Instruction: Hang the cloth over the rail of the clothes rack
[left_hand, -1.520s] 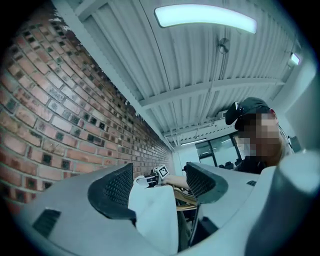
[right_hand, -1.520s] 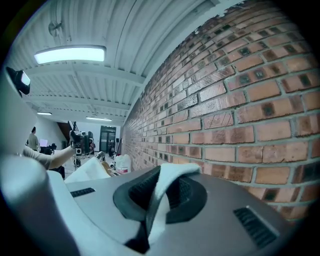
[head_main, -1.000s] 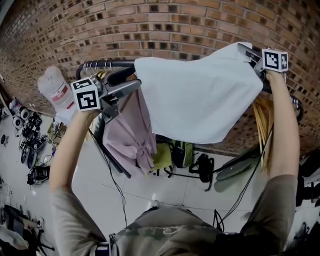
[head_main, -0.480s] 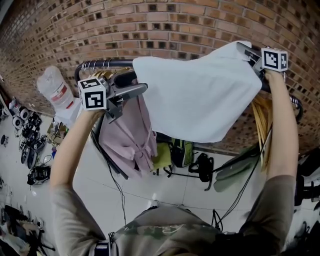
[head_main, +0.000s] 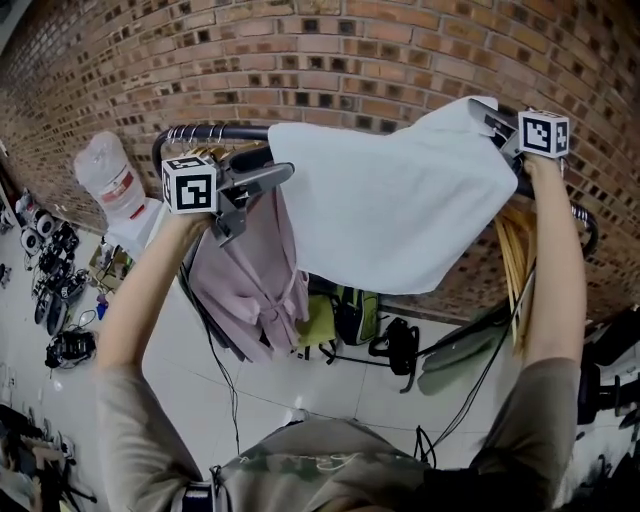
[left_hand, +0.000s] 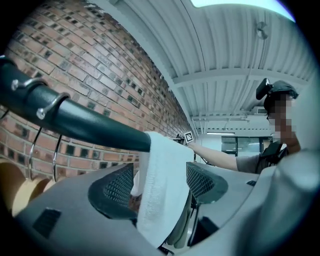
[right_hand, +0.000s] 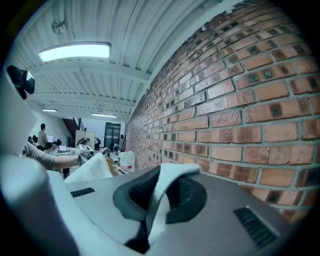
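A white cloth (head_main: 400, 210) lies spread over the black rail (head_main: 200, 132) of the clothes rack and hangs down in front of the brick wall. My left gripper (head_main: 280, 172) is at the cloth's left edge. In the left gripper view the cloth (left_hand: 162, 195) drops from the rail (left_hand: 75, 120) between the jaws of the left gripper (left_hand: 160, 180), which stand apart and do not squeeze it. My right gripper (head_main: 492, 125) holds the cloth's upper right corner up at the rail. In the right gripper view the right gripper (right_hand: 162, 192) is shut on a fold of the cloth (right_hand: 167, 175).
A pink garment (head_main: 250, 280) hangs from the rail under the left gripper. Wooden hangers (head_main: 515, 250) hang near the right end. A white sack (head_main: 110, 185) stands at the left by the brick wall (head_main: 330, 60). Bags (head_main: 345, 315) and cables lie on the floor below.
My left gripper has moved right and a little down, up to the cloth's left edge. The right gripper and its corner of the cloth have stayed put.
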